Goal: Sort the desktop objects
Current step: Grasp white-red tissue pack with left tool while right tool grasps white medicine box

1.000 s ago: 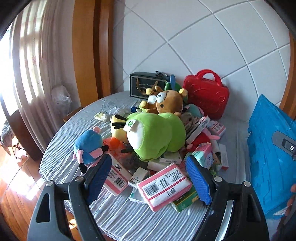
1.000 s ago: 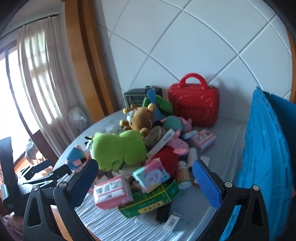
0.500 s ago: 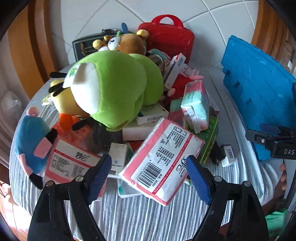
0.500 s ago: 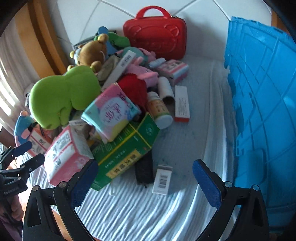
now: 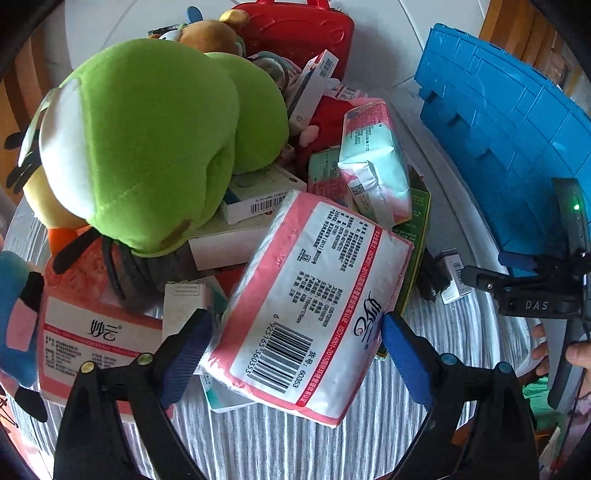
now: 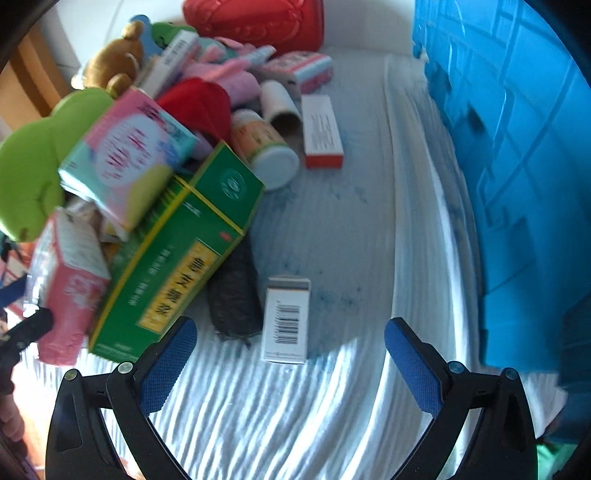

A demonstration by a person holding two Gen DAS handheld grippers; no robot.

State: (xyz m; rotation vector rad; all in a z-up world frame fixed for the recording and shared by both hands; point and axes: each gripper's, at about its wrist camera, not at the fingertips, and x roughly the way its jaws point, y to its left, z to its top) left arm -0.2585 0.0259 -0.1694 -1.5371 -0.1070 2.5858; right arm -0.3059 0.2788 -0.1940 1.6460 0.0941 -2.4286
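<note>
With the pile heaped so close to the worktop's point(image 6: 295, 424) near edge, I bring my left tool point(image 5: 295, 332) down over the nearest thing, a pink-edged tissue pack point(image 5: 314, 295) lying barcode-up; its jaws are opening, one blue pad on each side of the pack, and neither seems to press on it yet, so I judge it straddled rather than gripped. The pack leans on a green carton point(image 6: 177, 258) and a white box, which is probably why it tilts up toward me and offers its long sides. My right tool point(image 6: 290, 341) hangs released over bare striped cloth, a small barcoded box point(image 6: 286, 321) and a dark roll point(image 6: 234, 295) just ahead between its fingers, nothing touched. Beyond these sit a pastel soft pack point(image 5: 373, 166) atop the carton, a big green plush point(image 5: 147, 147) slumped over flat boxes, and a white-capped bottle point(image 6: 266, 147) on its side near a red-ended box. Farther back are a brown bear point(image 5: 210, 37) and a red case point(image 5: 295, 29) against the wall. The blue crate point(image 6: 517, 147) stands to the right, likely the bin for sorting.
</note>
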